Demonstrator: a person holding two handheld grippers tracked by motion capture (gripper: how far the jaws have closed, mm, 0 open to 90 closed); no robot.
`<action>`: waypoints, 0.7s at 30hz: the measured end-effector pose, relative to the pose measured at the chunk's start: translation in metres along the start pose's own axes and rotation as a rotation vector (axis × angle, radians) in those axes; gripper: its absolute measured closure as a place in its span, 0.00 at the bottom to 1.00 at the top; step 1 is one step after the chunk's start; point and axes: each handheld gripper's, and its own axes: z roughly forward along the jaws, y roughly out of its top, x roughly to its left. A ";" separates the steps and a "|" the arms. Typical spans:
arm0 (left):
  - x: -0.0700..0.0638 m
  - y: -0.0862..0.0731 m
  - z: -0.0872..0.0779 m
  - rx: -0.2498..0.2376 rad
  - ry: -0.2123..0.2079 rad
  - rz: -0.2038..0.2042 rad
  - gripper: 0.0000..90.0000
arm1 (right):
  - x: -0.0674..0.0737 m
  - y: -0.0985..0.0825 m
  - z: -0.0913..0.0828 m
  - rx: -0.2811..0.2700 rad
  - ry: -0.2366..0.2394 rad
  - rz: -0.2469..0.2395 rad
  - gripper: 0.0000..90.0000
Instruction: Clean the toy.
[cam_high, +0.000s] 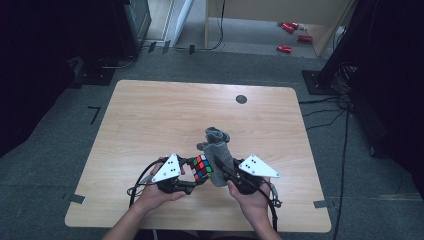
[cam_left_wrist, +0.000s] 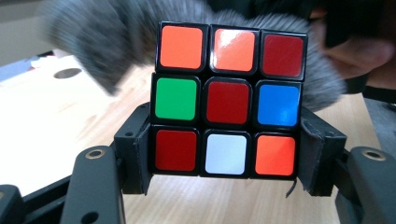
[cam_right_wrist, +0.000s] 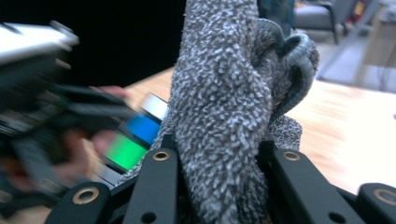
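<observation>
Cube sits clamped in the left gripper, above the table near its 6 o'clock edge. Cloth at its 3 o'clock, pinched tight by the right gripper. Looks like wiping is underway; next, press cloth onto a face. Contact is blurred, cube's far faces hidden.

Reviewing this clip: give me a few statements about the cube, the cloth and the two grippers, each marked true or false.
1. The left gripper holds a puzzle cube. True.
2. The right gripper is open with nothing in it. False: it is shut on a grey cloth.
3. The cube lies flat on the table. False: it is held up between the jaws.
4. The middle square of the cube face toward the left gripper's camera is red. True.
5. The cloth is bright yellow. False: it is grey.
</observation>
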 end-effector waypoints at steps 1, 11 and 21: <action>0.001 -0.001 0.000 0.004 0.003 -0.006 0.38 | -0.003 -0.001 0.000 0.016 -0.010 0.009 0.80; 0.000 0.001 0.003 0.025 0.002 -0.027 0.39 | 0.019 0.009 -0.001 -0.028 0.083 -0.063 0.77; 0.006 0.002 -0.001 0.019 0.000 -0.057 0.39 | -0.010 0.005 -0.005 0.009 0.007 0.035 0.78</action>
